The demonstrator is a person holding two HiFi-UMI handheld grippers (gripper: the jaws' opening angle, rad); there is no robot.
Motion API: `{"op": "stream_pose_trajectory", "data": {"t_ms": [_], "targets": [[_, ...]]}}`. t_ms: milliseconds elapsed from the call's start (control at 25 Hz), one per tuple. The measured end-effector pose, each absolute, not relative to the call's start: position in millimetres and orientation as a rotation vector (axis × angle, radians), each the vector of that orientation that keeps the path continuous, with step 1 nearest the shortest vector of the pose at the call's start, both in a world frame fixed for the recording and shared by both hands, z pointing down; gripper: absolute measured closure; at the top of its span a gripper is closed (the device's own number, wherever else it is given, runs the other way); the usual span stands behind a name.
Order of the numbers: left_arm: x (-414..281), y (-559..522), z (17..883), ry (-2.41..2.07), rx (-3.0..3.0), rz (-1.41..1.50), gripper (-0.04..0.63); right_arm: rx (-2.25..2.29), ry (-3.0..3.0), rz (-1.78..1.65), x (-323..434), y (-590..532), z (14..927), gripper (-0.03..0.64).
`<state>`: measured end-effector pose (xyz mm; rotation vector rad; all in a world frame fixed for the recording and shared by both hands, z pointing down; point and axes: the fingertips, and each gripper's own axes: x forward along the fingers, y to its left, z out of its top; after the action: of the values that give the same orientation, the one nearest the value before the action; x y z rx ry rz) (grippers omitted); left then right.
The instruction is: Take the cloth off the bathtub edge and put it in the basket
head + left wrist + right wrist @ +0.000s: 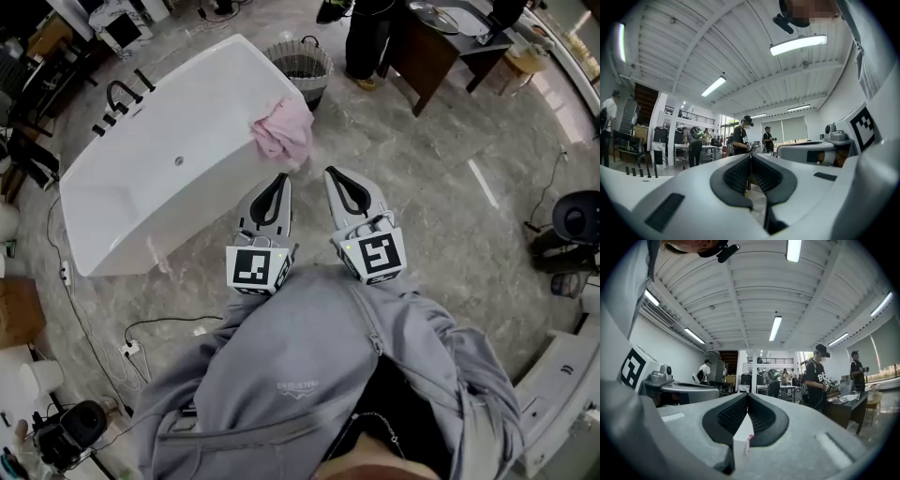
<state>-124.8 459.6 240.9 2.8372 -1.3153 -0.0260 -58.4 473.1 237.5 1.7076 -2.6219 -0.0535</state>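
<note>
A crumpled pink cloth (pixel 282 131) hangs over the near right edge of the white bathtub (pixel 169 159). Beyond the tub's far corner stands a round wire basket (pixel 299 67). My left gripper (pixel 279 177) is shut and empty, its tip just below the cloth. Beside it my right gripper (pixel 330 172) is shut and empty too, over the marble floor to the right of the cloth. In the left gripper view the shut left gripper (pixel 750 155) points level across the room. The right gripper (pixel 748 394) in its own view does the same, and a sliver of tub and pink shows under its jaws.
A black tap set (pixel 119 98) sits on the tub's far left rim. A person (pixel 367 37) stands beyond the basket beside a dark desk (pixel 441 47). Cables (pixel 112 328) trail on the floor at left. A black stool (pixel 574 220) is at right. Several people stand in the room (pixel 740 138).
</note>
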Motion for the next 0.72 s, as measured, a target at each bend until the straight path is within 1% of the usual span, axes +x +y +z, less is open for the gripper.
{"op": "stream_pose_trajectory", "data": {"t_ms": [360,720], "targets": [[-121.9,451.5,250.1,-1.340,2.814,0.004,0.584,1.688,-2.664,-0.015,-52.5,462.7,244.6,0.612],[-127.1,402.7,265.3,-1.350,2.838,-0.059,0.584,1.706,-2.639,-0.045,-50.1,424.1,257.4,0.612]]}}
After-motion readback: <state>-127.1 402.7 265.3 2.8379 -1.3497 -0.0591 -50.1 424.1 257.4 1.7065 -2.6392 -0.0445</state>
